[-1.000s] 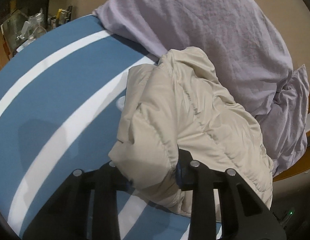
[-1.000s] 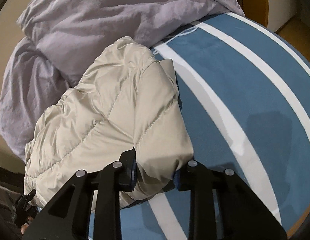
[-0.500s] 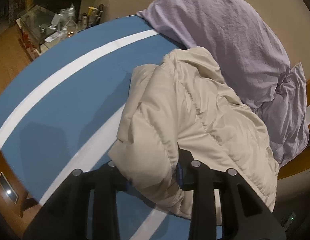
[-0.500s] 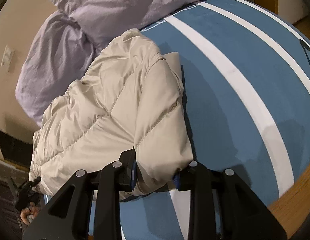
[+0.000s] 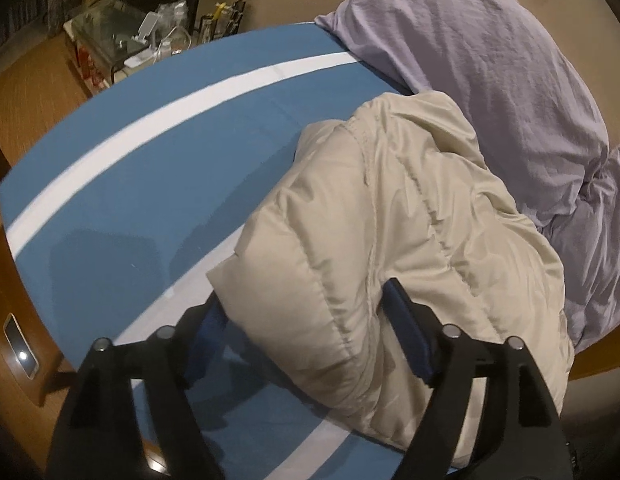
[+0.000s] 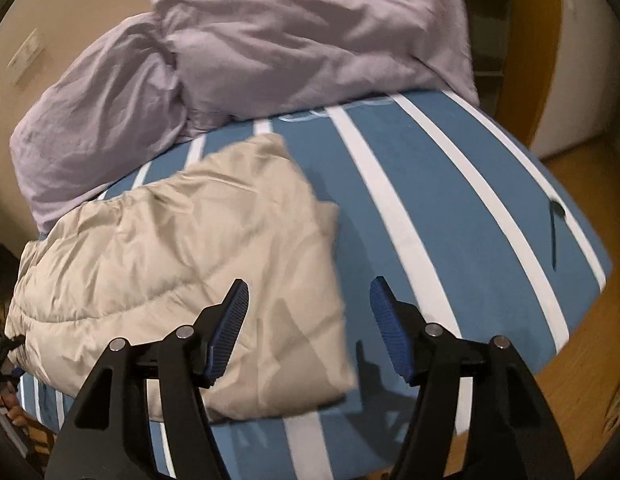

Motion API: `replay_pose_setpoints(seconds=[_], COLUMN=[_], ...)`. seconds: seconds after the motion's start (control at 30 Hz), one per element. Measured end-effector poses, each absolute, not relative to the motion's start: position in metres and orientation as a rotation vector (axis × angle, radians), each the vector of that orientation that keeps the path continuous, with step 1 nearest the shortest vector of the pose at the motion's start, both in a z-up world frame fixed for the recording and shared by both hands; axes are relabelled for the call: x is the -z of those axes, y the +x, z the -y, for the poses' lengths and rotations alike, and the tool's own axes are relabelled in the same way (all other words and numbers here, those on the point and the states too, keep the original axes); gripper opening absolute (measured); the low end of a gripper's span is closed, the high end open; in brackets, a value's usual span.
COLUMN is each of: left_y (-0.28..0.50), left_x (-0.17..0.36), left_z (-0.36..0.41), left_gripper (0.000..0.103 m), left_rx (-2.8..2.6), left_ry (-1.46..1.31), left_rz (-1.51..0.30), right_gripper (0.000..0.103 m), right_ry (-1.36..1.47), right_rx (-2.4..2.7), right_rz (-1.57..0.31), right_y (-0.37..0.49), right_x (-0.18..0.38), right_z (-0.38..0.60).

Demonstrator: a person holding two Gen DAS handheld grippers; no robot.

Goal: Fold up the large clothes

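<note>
1. The jacket [image 5: 390, 240] is a beige quilted puffer, folded into a thick bundle with stitched channels and a soft sheen. It lies on the bed [image 5: 150, 184], whose cover is blue with white stripes.
2. No brand, label or writing can be read on the jacket or the cover.
3. Left of the jacket in the left wrist view, the cover is bare; past the bed's far edge stands a glass case [image 5: 106, 28] with small bottles and clutter, too small to tell apart.
4. Behind the jacket lie lilac pillows [image 5: 490, 60], rumpled, the jacket's far end touching them.
5. The left claw [image 5: 306, 332] is opening, its blue pads spread with a puffy fold of the jacket between them.
6. The right claw [image 6: 310, 328] is opening too, spread above the jacket's near corner [image 6: 302, 360], apart from the cloth.
7. Right of the jacket in the right wrist view, a thin dark cord [image 6: 555, 232] lies on the cover.
</note>
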State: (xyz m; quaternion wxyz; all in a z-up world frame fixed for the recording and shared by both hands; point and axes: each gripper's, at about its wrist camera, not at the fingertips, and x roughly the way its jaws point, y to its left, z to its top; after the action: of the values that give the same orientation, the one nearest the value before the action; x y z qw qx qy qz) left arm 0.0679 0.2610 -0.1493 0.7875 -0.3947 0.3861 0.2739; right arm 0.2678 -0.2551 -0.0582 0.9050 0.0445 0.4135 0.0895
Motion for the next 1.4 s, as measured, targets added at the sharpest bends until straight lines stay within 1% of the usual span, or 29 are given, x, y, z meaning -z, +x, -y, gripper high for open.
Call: replay_pose_setpoints(seconds=[0.3, 0.5, 0.7, 0.73, 0.8, 0.87, 0.9, 0.97, 1.03, 1.17, 1.4], left_y=[0.075, 0.080, 0.084, 0.084, 0.085, 0.086, 0.086, 0.087, 0.089, 0.092, 0.107], left_x=[0.157, 0.155, 0.158, 0.159, 0.158, 0.155, 0.152, 0.145, 0.136, 0.115, 0.059], left_z=[-0.260, -0.262, -0.265, -0.265, -0.265, -0.264, -0.263, -0.263, -0.261, -0.253, -0.219], left_gripper=[0.079, 0.079, 0.079, 0.077, 0.070, 0.057, 0.053, 0.040, 0.034, 0.030, 0.029], left_rx=[-0.575, -0.580, -0.581, -0.580, -0.576, -0.571, -0.562, -0.538, -0.511, -0.465, -0.310], left_ry=[-0.943, -0.955, -0.994, -1.001, -1.008, -1.005, -1.002, -0.994, -0.984, -0.957, -0.894], left_rz=[-0.792, -0.778, -0.758, -0.753, -0.739, -0.726, -0.716, -0.699, -0.682, -0.639, -0.536], right_gripper=[0.065, 0.065, 0.075, 0.076, 0.076, 0.077, 0.078, 0.078, 0.078, 0.079, 0.079], right_ry=[-0.052, -0.097, -0.133, -0.143, -0.173, -0.233, -0.251, -0.272, -0.278, -0.296, -0.303], right_rx=[-0.422, -0.431, -0.413, -0.410, -0.404, -0.395, -0.392, -0.390, -0.387, -0.383, -0.395], right_rz=[-0.873, -0.900, -0.896, -0.893, -0.888, -0.860, -0.851, -0.842, -0.849, -0.852, -0.856], right_y=[0.258, 0.251, 0.244, 0.242, 0.239, 0.235, 0.235, 0.237, 0.239, 0.240, 0.240], right_x=[0.068, 0.085, 0.098, 0.101, 0.108, 0.118, 0.121, 0.127, 0.129, 0.133, 0.137], right_z=[0.152, 0.131, 0.123, 0.121, 0.115, 0.107, 0.104, 0.101, 0.099, 0.096, 0.095])
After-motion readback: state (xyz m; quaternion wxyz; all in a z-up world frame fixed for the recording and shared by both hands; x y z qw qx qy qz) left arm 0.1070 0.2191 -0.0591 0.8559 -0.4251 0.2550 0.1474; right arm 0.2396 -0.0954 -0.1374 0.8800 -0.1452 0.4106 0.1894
